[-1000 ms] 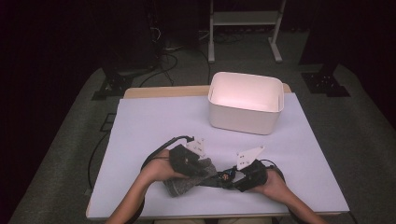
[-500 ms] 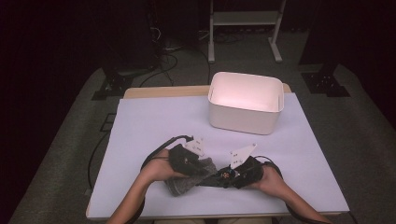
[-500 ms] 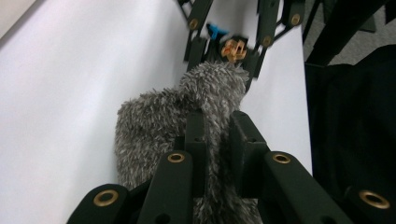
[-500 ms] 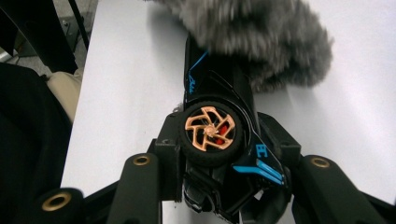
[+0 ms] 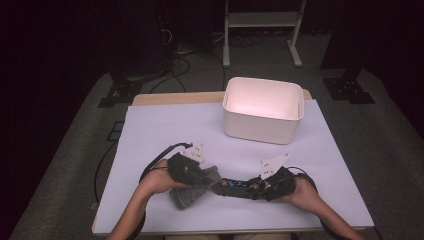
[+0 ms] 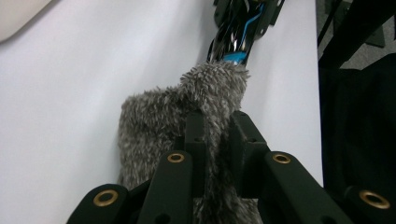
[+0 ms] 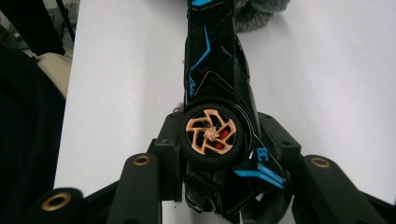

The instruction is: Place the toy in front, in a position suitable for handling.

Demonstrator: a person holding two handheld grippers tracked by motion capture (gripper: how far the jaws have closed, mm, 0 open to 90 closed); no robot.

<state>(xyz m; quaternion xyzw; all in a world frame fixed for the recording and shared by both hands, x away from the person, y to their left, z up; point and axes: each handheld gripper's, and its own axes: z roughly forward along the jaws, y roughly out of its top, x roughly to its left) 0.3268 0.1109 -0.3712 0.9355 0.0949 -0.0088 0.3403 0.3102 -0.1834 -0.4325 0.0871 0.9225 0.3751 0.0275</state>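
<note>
A grey fuzzy cloth [image 5: 192, 194] lies near the table's front edge, and my left gripper [image 5: 200, 176] is shut on it. In the left gripper view the jaws [image 6: 217, 122] pinch a fold of the cloth [image 6: 154, 116]. A black toy car [image 5: 236, 187] with blue stripes and orange wheels reaches from the cloth to my right gripper [image 5: 260, 188]. In the right gripper view the car [image 7: 210, 70] lies on its side. Its rear sits between the jaws [image 7: 224, 135], which have just been closing and grip it. The car's nose touches the cloth [image 7: 254, 11].
A white plastic bin [image 5: 262, 107] stands at the back right of the white-covered table [image 5: 165, 130]. Cables trail from both grippers. The front table edge runs just below both hands. Dark floor and stands surround the table.
The two hands have drawn slightly apart: the left gripper and cloth went left, the right gripper and car right. More of the car shows between them.
</note>
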